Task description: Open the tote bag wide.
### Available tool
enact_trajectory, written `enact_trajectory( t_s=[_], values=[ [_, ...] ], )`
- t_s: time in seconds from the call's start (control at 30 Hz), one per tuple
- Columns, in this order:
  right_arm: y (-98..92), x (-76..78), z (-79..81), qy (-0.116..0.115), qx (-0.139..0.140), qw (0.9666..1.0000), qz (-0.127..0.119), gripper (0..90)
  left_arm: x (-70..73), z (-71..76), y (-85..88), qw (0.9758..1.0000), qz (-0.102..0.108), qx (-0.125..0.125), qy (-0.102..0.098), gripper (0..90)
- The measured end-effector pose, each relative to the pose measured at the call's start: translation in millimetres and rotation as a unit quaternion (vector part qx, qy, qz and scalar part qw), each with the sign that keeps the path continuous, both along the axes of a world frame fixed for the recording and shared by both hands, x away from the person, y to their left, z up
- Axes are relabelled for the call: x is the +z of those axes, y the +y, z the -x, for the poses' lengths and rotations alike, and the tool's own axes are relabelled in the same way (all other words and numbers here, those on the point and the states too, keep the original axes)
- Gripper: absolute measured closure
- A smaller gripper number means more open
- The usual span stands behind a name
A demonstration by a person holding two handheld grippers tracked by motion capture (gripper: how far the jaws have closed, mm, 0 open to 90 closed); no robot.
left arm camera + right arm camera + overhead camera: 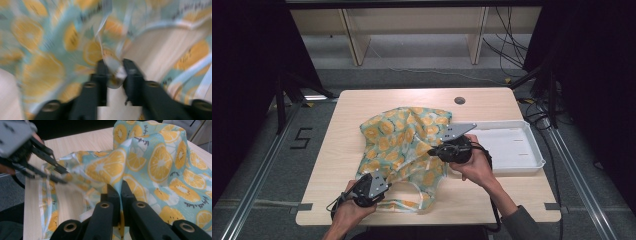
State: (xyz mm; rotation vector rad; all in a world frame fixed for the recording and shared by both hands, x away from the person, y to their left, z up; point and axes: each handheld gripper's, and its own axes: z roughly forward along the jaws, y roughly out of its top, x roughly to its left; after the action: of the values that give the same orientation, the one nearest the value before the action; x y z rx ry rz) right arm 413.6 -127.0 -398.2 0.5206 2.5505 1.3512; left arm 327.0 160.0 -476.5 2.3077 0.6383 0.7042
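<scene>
A teal cloth (402, 132) printed with orange slices lies crumpled on the wooden table (362, 105), and a white-edged strap loop (411, 204) lies at its near side. My left gripper (386, 186) sits at the cloth's near-left corner. Its jaws are shut on a thin white-trimmed edge of the cloth (115, 72), and the picture there is blurred. My right gripper (431, 150) is at the cloth's right side and lifts a fold off the table. Its jaws are shut on that fold (121, 188). The left gripper (63, 175) also appears at the upper left of the right gripper view.
A white tray (532, 150) stands on the table just right of the cloth, behind the right hand. A round cable hole (459, 100) is near the table's far edge. Bare wood shows left of the cloth and along the far side.
</scene>
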Motion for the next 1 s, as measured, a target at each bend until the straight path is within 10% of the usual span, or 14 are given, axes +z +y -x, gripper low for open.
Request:
enact_trajectory(
  t_s=[0.1,0.3,0.63,0.73,0.77,0.9,1.0],
  values=[
    [-0.3,-4.3,-3.0,0.007,-0.007,0.9999,0.007,90.0,31.2,-10.7,4.2,0.9987,0.034,0.006,-0.039,88.3],
    [0.2,-12.1,-15.2,0.01,-0.025,0.9991,0.033,75.7,75.0,-38.0,8.2,0.9921,0.119,0.019,-0.037,88.6],
    [5.9,-14.5,8.1,-0.003,-0.078,0.9937,0.081,34.0,105.0,-90.6,3.1,0.9885,0.144,0.044,-0.015,88.7],
    [11.8,-24.3,15.5,-0.008,-0.083,0.9896,0.118,40.1,109.7,-99.7,2.0,0.9863,0.157,0.048,-0.019,88.7],
    [15.4,-31.8,10.0,-0.012,-0.088,0.9861,0.14,57.6,111.7,-103.8,3.9,0.9855,0.159,0.056,-0.018,88.7],
    [15.6,-29.4,-12.8,-0.043,-0.074,0.9875,0.132,89.6,111.3,-116.0,12.7,0.9847,0.16,0.063,-0.029,88.8],
    [14.1,-19.5,-27.2,-0.051,-0.085,0.9886,0.114,90.0,109.5,-121.1,17.8,0.984,0.16,0.074,-0.03,88.8]
  ],
)
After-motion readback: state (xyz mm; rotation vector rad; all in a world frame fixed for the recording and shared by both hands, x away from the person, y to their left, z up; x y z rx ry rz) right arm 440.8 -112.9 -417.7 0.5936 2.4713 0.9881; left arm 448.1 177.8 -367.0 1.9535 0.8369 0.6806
